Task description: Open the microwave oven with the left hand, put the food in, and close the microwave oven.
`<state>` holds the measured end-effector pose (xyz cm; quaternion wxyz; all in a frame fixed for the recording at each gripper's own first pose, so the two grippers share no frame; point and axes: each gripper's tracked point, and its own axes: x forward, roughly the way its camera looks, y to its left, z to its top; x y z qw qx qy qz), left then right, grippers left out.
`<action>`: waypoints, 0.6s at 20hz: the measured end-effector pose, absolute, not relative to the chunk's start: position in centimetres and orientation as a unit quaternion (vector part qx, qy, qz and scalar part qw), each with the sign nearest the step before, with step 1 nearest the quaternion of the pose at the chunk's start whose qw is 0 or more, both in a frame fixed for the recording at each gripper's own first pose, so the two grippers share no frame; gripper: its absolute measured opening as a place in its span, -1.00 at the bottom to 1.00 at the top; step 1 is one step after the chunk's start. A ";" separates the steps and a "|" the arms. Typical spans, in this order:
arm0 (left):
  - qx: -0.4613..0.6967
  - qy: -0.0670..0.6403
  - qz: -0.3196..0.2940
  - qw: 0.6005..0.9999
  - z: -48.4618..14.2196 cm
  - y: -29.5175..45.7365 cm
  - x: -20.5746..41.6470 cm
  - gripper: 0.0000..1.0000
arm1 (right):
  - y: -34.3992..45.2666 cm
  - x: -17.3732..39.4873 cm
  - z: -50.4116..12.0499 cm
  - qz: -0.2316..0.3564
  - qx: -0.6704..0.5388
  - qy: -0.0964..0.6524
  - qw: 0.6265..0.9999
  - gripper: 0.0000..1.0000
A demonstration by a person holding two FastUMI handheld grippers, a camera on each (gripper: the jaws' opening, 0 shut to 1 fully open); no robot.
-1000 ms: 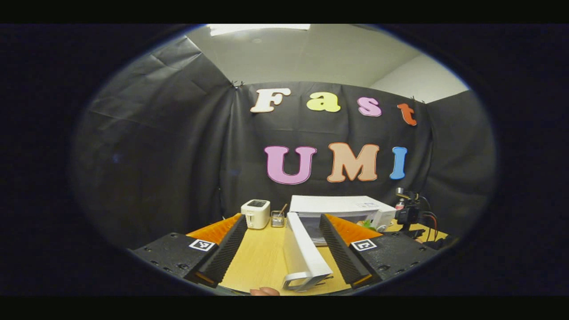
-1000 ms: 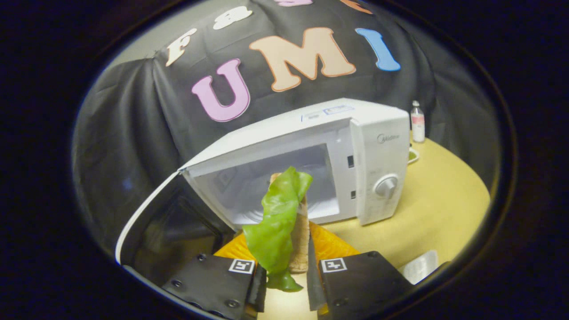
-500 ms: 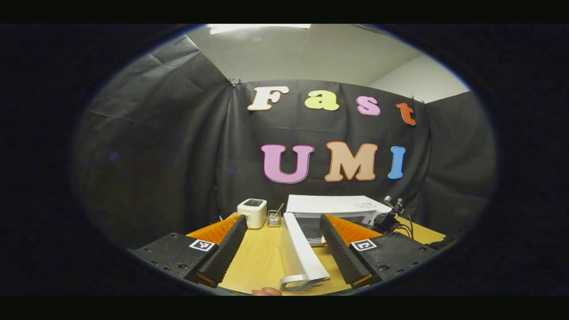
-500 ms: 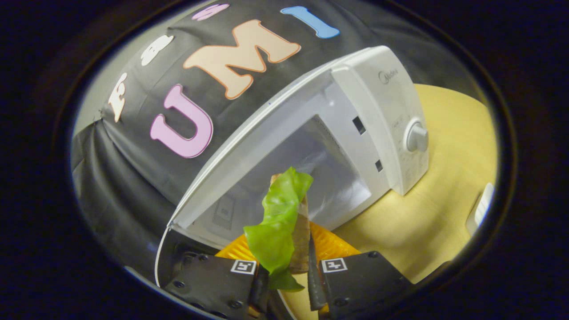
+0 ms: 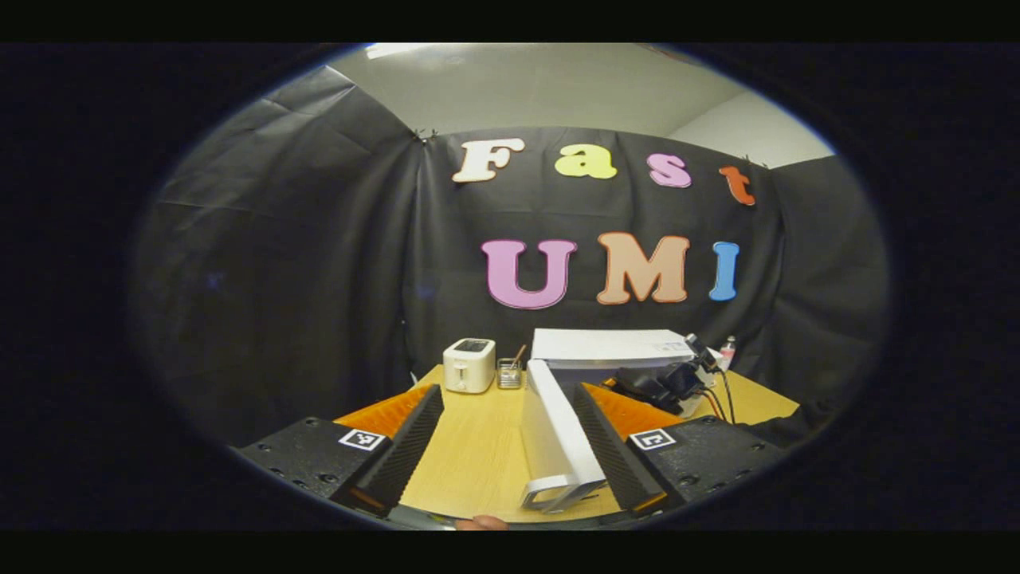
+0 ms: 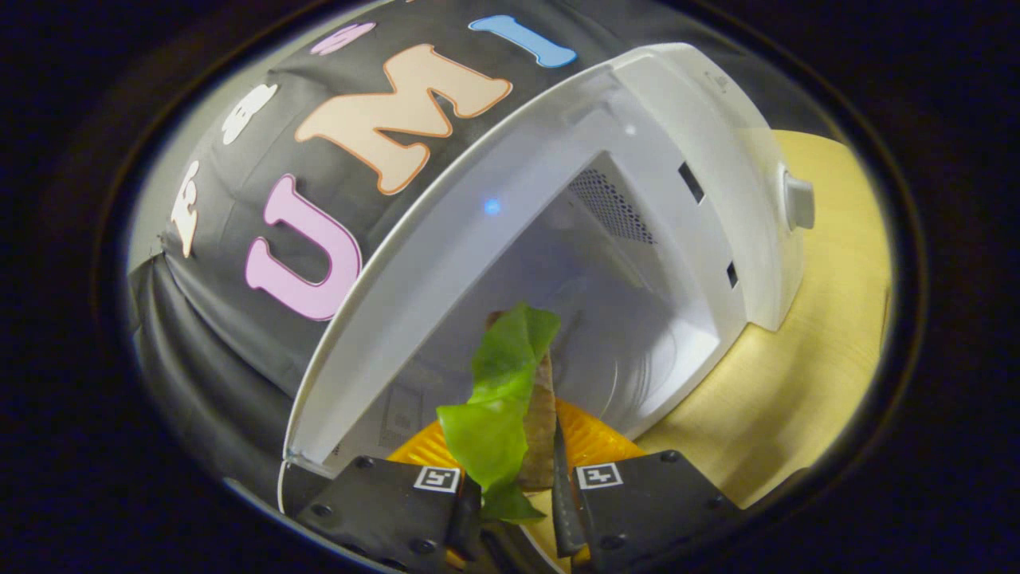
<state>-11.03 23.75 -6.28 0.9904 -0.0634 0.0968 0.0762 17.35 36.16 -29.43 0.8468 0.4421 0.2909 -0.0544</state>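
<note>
**Food at the mouth of the open microwave**

The middle step is in hand: the microwave [image 6: 637,183] stands open on the worktop [image 6: 805,383], and the food [image 6: 510,399], a green leaf against a slice of something brown, sits upright in the right gripper [image 6: 514,510]. Its jaws are nearly closed, pressing the food from both sides. The food is poised just in front of the cavity, not yet on the round plate inside.

The left gripper [image 5: 502,446] has its jaws spread wide, with the edge of the open door [image 5: 558,438] between them, close to the right finger; whether it touches cannot be told.

Next, by my reckoning, the right gripper must reach deeper, lower the food onto the cavity floor, release and back out before the left swings the door shut
</note>
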 end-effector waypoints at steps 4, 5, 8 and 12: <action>-0.041 0.097 0.097 0.990 -6.2 25.4 -11.3 0.97 | 37.3 18.4 -30.6 -0.062 0.440 0.288 0.848 -0.23; -0.033 0.097 0.104 0.989 -6.4 26.0 -11.3 0.92 | 37.4 18.6 -30.8 -0.064 0.441 0.287 0.848 -0.24; -0.028 0.102 0.120 0.987 -6.8 27.2 -11.6 0.86 | 37.7 19.7 -31.1 -0.062 0.444 0.280 0.849 -0.23; -0.016 0.109 0.115 0.987 -7.1 27.2 -11.5 0.91 | 37.6 20.5 -31.6 -0.066 0.443 0.276 0.850 -0.24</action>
